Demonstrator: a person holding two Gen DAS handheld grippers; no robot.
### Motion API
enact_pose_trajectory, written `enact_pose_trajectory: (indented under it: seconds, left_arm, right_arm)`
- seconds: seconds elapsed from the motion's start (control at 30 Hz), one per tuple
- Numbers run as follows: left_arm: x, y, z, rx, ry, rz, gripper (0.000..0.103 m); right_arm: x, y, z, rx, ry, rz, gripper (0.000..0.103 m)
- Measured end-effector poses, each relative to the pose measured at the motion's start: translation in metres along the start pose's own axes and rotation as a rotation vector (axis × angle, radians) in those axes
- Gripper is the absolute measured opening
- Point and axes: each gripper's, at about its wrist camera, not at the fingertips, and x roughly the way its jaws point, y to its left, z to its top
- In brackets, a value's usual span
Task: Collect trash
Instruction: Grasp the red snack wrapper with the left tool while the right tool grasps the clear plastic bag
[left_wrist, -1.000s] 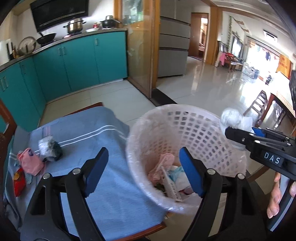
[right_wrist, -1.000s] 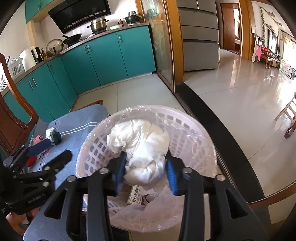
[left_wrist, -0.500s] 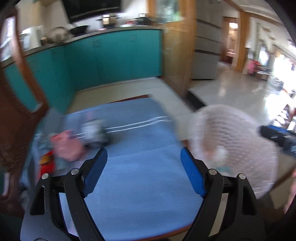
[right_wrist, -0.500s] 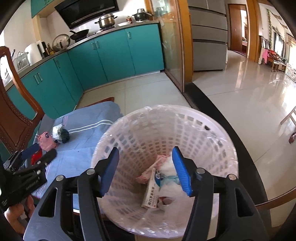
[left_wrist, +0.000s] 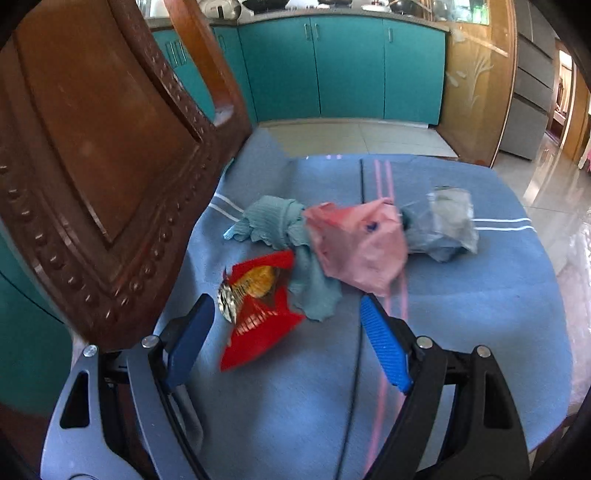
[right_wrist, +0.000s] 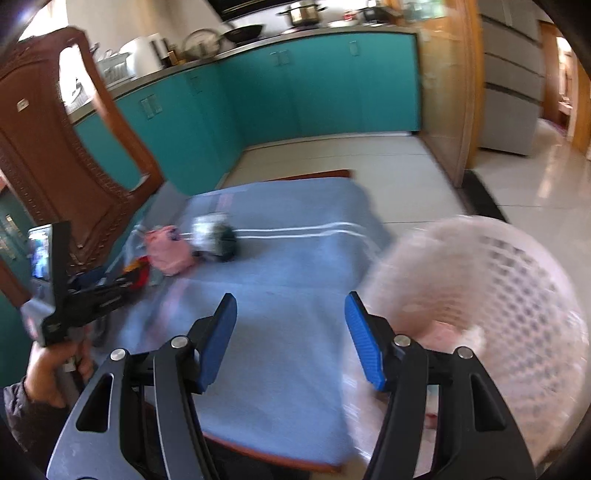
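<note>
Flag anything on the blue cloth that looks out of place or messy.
Four scraps lie bunched by the chair: a torn-open red snack wrapper, a crumpled teal cloth, a pink bag and a grey wad. No spill shows.

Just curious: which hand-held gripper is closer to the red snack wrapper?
Left. The left hand-held gripper is open right at the red snack wrapper; the right hand-held gripper hangs open farther off, beside the basket.
</note>
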Motion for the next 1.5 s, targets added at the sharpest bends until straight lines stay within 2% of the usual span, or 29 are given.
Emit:
enact_pose_trajectory:
  seconds: [0.13, 0.3, 0.47, 0.53, 0.57, 0.6, 0.77, 0.9, 1.0, 1.03, 1.07, 1.13, 1.27, 1.37, 1.5]
  left_arm:
    - [0.016, 0.004, -0.002, 0.01, 0.045, -0.025, 0.08]
    - [0.028, 0.012, -0.013, -0.046, 0.089, -0.08, 0.069]
    - [0.032, 0.015, -0.022, -0.047, 0.105, -0.112, 0.035]
    - [0.031, 0.018, -0.025, -0.05, 0.103, -0.132, 0.032]
    - [0.028, 0.021, -0.028, -0.054, 0.095, -0.143, 0.029]
    - [0.026, 0.022, -0.03, -0.057, 0.092, -0.154, 0.029]
    - [0.004, 0.027, -0.04, -0.086, 0.084, -0.24, 0.026]
    - [-0.029, 0.02, -0.056, -0.046, 0.073, -0.298, 0.026]
    - [-0.045, 0.01, -0.071, -0.011, 0.091, -0.338, 0.028]
    - [-0.046, 0.005, -0.072, 0.004, 0.104, -0.344, 0.037]
    - [-0.049, 0.003, -0.074, 0.02, 0.115, -0.354, 0.055]
    - [-0.057, 0.001, -0.077, 0.033, 0.099, -0.352, 0.081]
    - [-0.06, 0.001, -0.075, 0.006, 0.107, -0.338, 0.09]
    - [-0.049, 0.003, -0.07, -0.061, 0.153, -0.299, 0.091]
    - [-0.023, 0.0, -0.066, -0.1, 0.214, -0.274, 0.091]
  right_arm:
    - [0.04, 0.028, 0.028, -0.018, 0.036, 0.059, 0.061]
    - [0.101, 0.076, 0.062, -0.063, 0.062, 0.09, 0.072]
    - [0.164, 0.1, 0.073, -0.064, 0.142, 0.045, 0.073]
    - [0.177, 0.102, 0.07, -0.049, 0.172, 0.038, 0.071]
    - [0.179, 0.103, 0.068, -0.051, 0.176, 0.03, 0.06]
    - [0.179, 0.104, 0.065, -0.059, 0.182, 0.028, 0.053]
    - [0.149, 0.094, 0.046, -0.07, 0.155, 0.049, 0.05]
    - [0.113, 0.075, 0.027, -0.064, 0.123, 0.05, 0.05]
    - [0.092, 0.062, 0.013, -0.054, 0.118, 0.054, 0.05]
    - [0.085, 0.058, 0.007, -0.057, 0.121, 0.053, 0.05]
    - [0.082, 0.057, 0.003, -0.062, 0.122, 0.049, 0.05]
    - [0.074, 0.055, -0.006, -0.087, 0.121, 0.024, 0.05]
    - [0.067, 0.051, -0.014, -0.094, 0.119, 0.0, 0.05]
    - [0.061, 0.046, -0.015, -0.087, 0.108, -0.009, 0.05]
    - [0.054, 0.048, -0.016, -0.096, 0.093, -0.015, 0.05]
